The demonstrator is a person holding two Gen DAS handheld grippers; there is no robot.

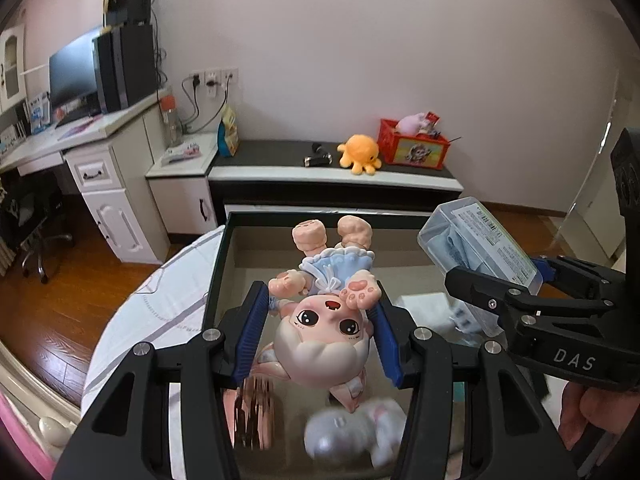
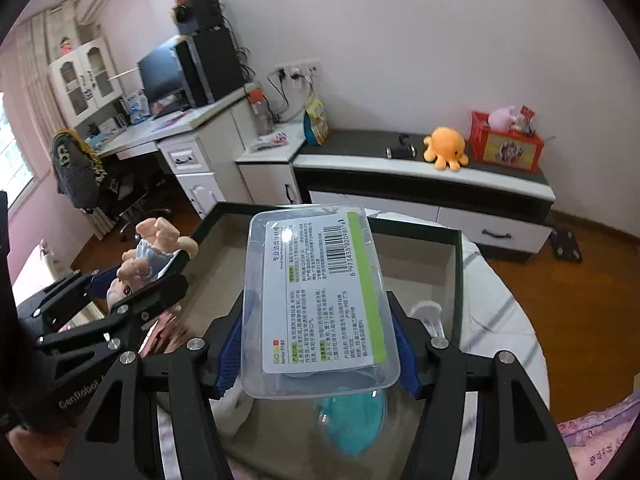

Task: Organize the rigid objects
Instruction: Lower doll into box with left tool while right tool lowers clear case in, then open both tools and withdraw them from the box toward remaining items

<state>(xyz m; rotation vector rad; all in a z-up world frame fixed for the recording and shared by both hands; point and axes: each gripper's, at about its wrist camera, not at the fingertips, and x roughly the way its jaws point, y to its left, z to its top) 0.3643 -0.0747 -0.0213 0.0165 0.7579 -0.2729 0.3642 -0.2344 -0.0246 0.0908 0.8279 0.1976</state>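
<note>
- Holding a doll (image 1: 320, 320) head-down, our left gripper (image 1: 318, 332) pinches its head between blue pads, centre of the left wrist view.
- Our right gripper (image 2: 318, 344) clamps a clear plastic box (image 2: 320, 300), label up, centre of the right wrist view.
- We see both above a dark-rimmed tray (image 2: 458, 272), with blurred items lying inside.
- Orange octopus plush (image 1: 358, 154) sits on the far cabinet (image 1: 332, 178).

Pink-skinned doll figurine (image 1: 324, 320) with pale hair and a light blue dress, held upside down, head nearest the camera and feet raised, above the dark-rimmed tray (image 1: 218, 264). Clear plastic box (image 2: 320, 300), lidded, bearing a white printed label with barcode and green stripe, held tilted over the same tray.
</note>
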